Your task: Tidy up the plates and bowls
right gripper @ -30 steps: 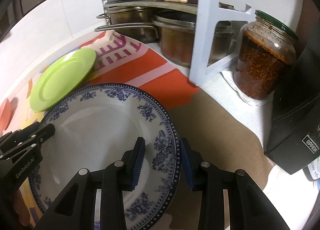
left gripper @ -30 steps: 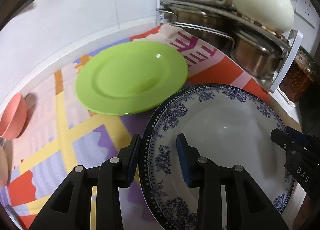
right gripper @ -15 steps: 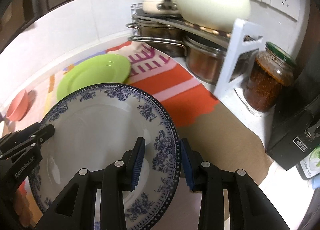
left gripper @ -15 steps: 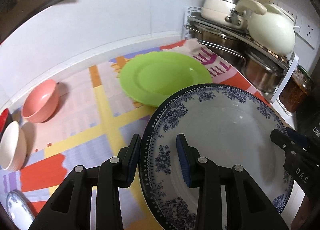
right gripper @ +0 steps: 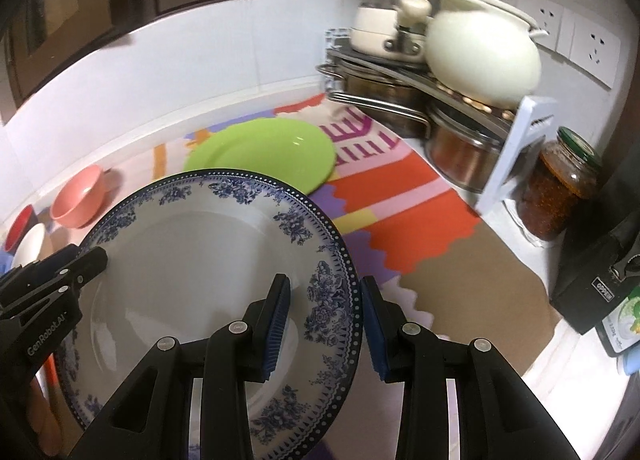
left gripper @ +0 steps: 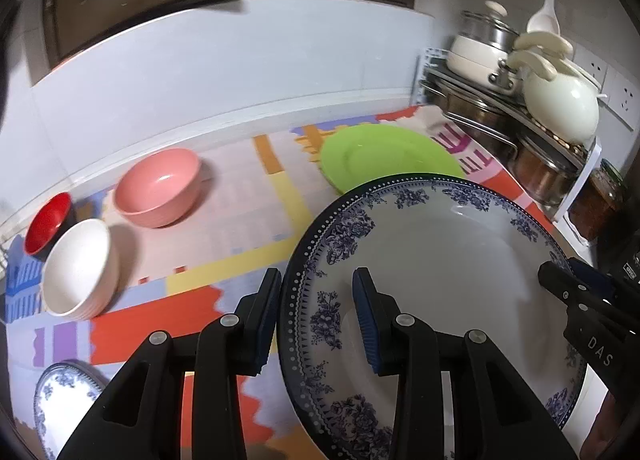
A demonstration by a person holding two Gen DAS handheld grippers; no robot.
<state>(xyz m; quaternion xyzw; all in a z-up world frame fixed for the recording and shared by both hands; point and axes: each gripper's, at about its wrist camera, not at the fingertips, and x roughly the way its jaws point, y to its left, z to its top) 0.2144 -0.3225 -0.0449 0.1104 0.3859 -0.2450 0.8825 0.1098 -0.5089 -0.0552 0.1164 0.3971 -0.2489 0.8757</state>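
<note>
Both grippers hold one large blue-and-white floral plate (left gripper: 448,280) above the counter. My left gripper (left gripper: 316,316) is shut on its left rim. My right gripper (right gripper: 324,320) is shut on its right rim; the plate also shows in the right wrist view (right gripper: 192,260). A green plate (left gripper: 388,158) lies on the patterned mat behind it, also seen in the right wrist view (right gripper: 264,154). A pink bowl (left gripper: 158,186), a white bowl (left gripper: 78,270) and a red bowl (left gripper: 48,222) stand at the left. A small blue-and-white plate (left gripper: 66,400) lies at the lower left.
A metal rack (right gripper: 400,72) with steel pots and a cream kettle (right gripper: 480,52) fills the back right corner. A jar of chilli paste (right gripper: 560,188) and a black appliance (right gripper: 600,268) stand at the right. A white tiled wall (left gripper: 200,80) runs along the back.
Both grippers have risen and pulled back with the large plate, away from the rack. The bowls and the small plate at the left have come into view.
</note>
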